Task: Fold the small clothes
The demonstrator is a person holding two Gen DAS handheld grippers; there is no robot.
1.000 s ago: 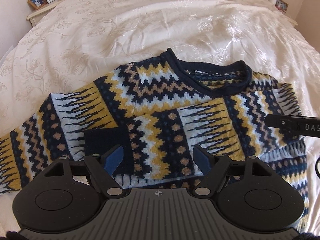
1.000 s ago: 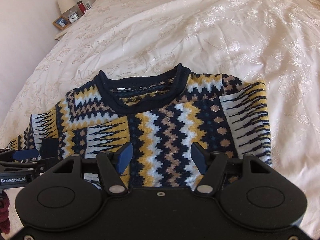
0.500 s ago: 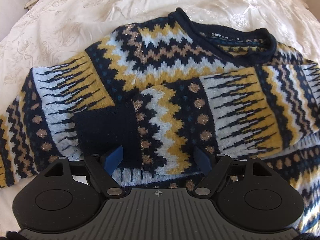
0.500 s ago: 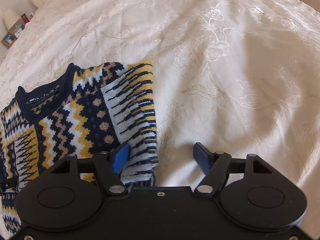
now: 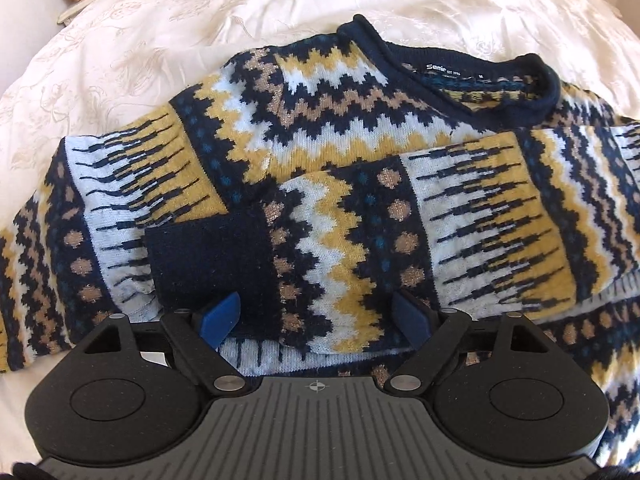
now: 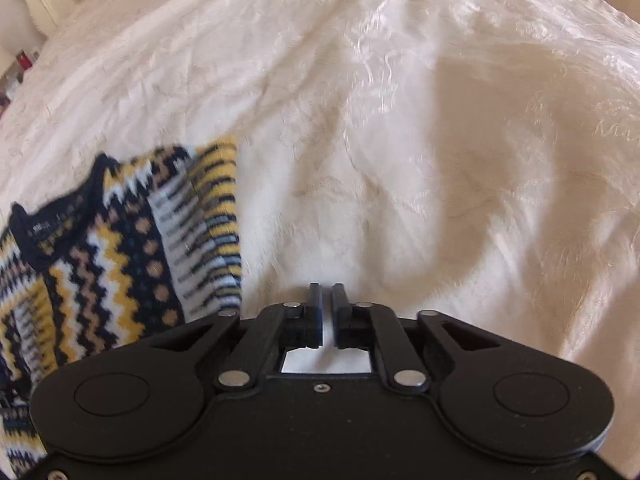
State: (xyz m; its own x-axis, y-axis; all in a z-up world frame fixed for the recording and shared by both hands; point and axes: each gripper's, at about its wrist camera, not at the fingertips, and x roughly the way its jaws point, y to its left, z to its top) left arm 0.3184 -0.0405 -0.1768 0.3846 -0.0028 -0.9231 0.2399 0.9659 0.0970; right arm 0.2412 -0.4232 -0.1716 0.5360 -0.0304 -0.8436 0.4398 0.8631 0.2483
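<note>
The patterned sweater (image 5: 340, 168) is lying flat on the cream bedspread (image 5: 160, 40), with one sleeve (image 5: 400, 240) folded across the chest so its navy cuff (image 5: 208, 260) is sitting near the middle. The left gripper (image 5: 316, 316) is hovering right over that cuff end with its blue fingers (image 5: 220, 316) spread wide, gripping nothing. The right gripper (image 6: 327, 316) is off to the side over bare bedspread, just beside the sweater's edge, jaws nearly pinched together and empty, though that view is coming out kinda blurry.
</note>
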